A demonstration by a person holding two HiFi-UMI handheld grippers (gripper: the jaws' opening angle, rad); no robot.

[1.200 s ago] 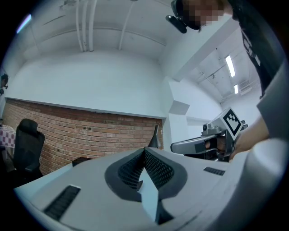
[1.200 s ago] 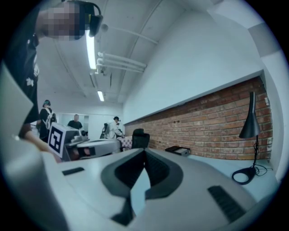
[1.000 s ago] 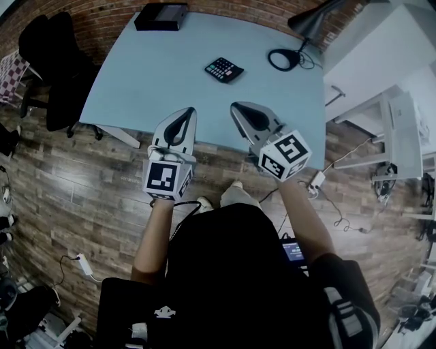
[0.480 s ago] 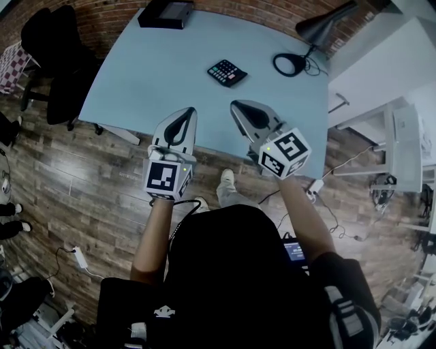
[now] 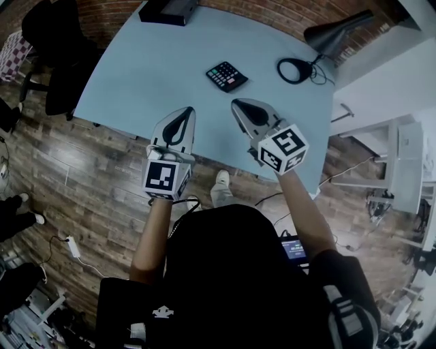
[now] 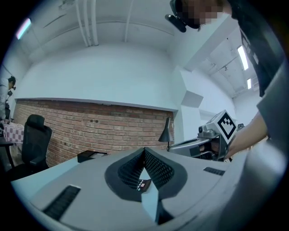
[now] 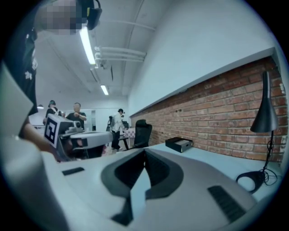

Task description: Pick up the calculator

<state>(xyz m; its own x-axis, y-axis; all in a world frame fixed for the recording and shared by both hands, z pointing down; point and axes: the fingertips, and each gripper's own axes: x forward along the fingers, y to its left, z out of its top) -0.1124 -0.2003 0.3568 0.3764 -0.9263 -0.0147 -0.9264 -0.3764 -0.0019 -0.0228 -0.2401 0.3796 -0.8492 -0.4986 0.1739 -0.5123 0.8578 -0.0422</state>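
The black calculator lies flat on the light-blue table, a little right of its middle. Both grippers hover over the table's near edge, short of the calculator and touching nothing. My left gripper is shut and empty, below and left of the calculator. My right gripper is shut and empty too, just below the calculator. In the left gripper view a sliver of the calculator shows under the closed tips of the left gripper. The right gripper view shows the right gripper closed over bare table.
A desk lamp with a ring base stands at the table's right, its shade beyond the edge. A black box sits at the far edge by the brick wall. A black chair is left of the table; people stand far off.
Both grippers have advanced a little over the table's near edge toward the calculator, still shut. The person has stepped closer and the table has shifted in the head view.
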